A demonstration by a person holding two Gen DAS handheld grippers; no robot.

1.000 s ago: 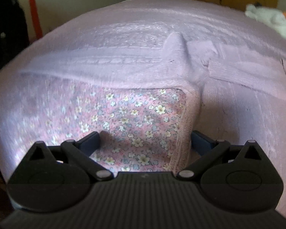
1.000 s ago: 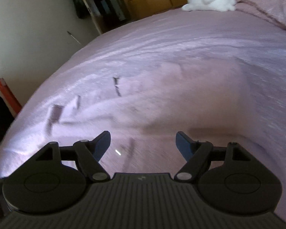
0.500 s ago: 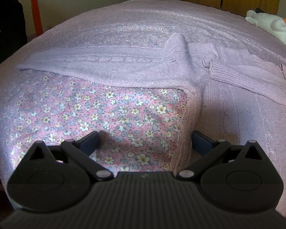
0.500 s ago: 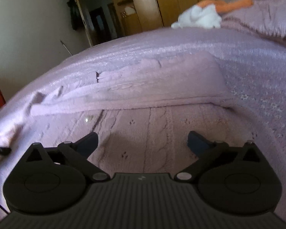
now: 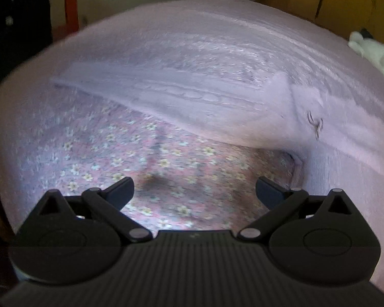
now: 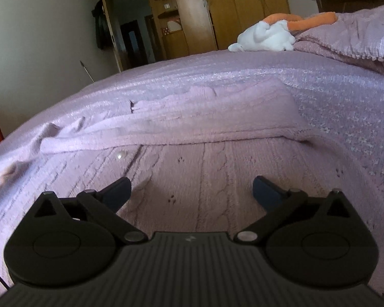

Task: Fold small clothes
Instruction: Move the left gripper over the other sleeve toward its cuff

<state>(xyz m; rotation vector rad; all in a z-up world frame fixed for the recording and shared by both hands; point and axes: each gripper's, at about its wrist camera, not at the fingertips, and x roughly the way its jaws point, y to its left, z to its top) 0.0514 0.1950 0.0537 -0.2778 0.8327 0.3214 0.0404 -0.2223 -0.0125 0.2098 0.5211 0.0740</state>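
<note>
The left tool (image 5: 194, 192) is hovering with its two fingers spread wide and nothing between them, just above the flowered lining (image 5: 146, 163) of a lilac knitted cardigan (image 5: 217, 102) whose front panel is lying turned back. The right tool (image 6: 192, 192) is also standing wide open and empty, low over the cable-knit body of the same cardigan (image 6: 192, 163), where a sleeve (image 6: 140, 133) is lying folded across. The garment is resting spread on the bed (image 6: 217, 66), with a white soft toy (image 6: 263, 38) well apart. I think the fold is only partly made; next each tool must close on an edge and bring it over.
</note>
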